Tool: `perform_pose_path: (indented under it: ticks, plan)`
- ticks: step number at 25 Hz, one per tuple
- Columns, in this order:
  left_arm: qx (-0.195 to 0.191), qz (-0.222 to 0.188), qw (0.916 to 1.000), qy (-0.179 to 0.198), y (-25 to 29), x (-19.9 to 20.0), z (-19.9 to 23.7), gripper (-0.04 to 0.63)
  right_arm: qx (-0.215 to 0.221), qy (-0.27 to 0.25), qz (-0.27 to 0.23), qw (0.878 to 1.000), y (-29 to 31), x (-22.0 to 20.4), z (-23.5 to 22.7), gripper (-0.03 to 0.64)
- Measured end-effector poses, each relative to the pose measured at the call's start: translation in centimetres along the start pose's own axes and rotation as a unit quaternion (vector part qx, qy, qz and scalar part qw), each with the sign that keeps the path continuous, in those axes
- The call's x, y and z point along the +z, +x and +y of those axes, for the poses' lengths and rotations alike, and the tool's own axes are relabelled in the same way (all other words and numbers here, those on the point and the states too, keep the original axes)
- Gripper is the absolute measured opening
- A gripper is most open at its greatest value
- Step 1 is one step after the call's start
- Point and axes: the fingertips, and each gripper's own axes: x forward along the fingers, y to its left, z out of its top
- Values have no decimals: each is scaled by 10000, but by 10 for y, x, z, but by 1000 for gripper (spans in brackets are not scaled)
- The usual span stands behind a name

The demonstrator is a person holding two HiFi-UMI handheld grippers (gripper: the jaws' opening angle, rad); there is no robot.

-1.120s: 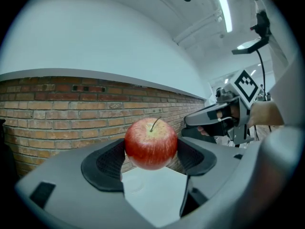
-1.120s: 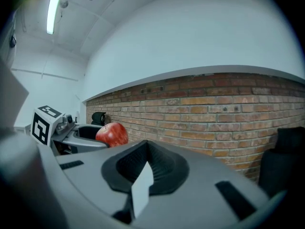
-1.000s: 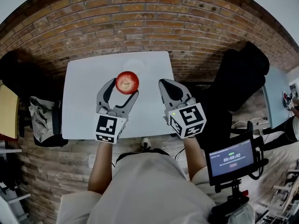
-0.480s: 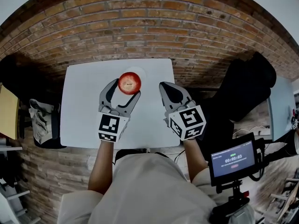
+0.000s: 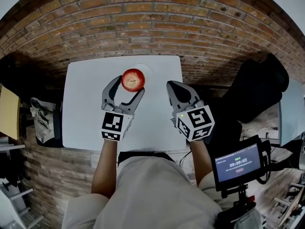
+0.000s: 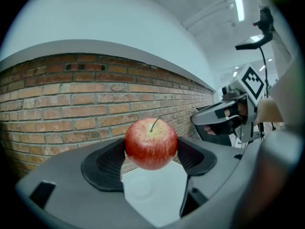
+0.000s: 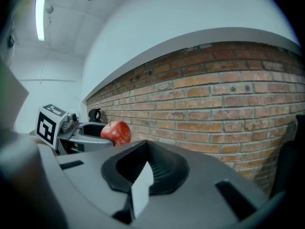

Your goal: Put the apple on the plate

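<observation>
Left gripper (image 5: 129, 86): jaws clamped on the apple (image 5: 133, 79), stem up, held over the table (image 5: 81, 109) | right gripper (image 5: 177, 90): jaws together, empty | plate (image 6: 139, 190): just ahead and below | advice: centre over it, lower until it rests – then release gently, or it may roll.

Red brick wall (image 5: 157, 23) behind white table (image 5: 81, 109); white wall (image 6: 95, 18) above; strip light (image 6: 237, 4) overhead

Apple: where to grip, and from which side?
Grip the apple across its widest middle, fingers on opposite flanks, coming in level from the side. It is round, stem up; the left gripper holds it that way.
</observation>
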Motion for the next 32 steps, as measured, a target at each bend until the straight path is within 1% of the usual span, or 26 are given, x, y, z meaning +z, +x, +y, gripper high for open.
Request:
perform_pose_path:
  ticks: [4, 9, 14, 21, 24, 32]
  plan:
    - [-28, 84, 10000, -18, 6, -6, 9, 344, -32, 96, 98, 9999, 7, -8, 0, 3]
    - [-177, 243, 9995, -21, 27, -19, 18, 344, -83, 263, 267, 9993, 19, -18, -6, 3]
    - [-254, 212, 9994, 61, 53, -34, 30, 344, -150, 295, 355, 9988, 32, -26, -12, 3]
    - [-307, 462, 9984, -136, 76, -74, 45, 344, -280, 337, 478, 9979, 48, -39, -16, 3]
    - [-388, 565, 9974, -207, 83, -94, 50, 344, -363, 398, 507, 9973, 54, -46, -15, 3]
    - [-648, 916, 9932, -301, 106, -130, 47, 344, -597, 593, 614, 9946, 49, -57, -23, 3]
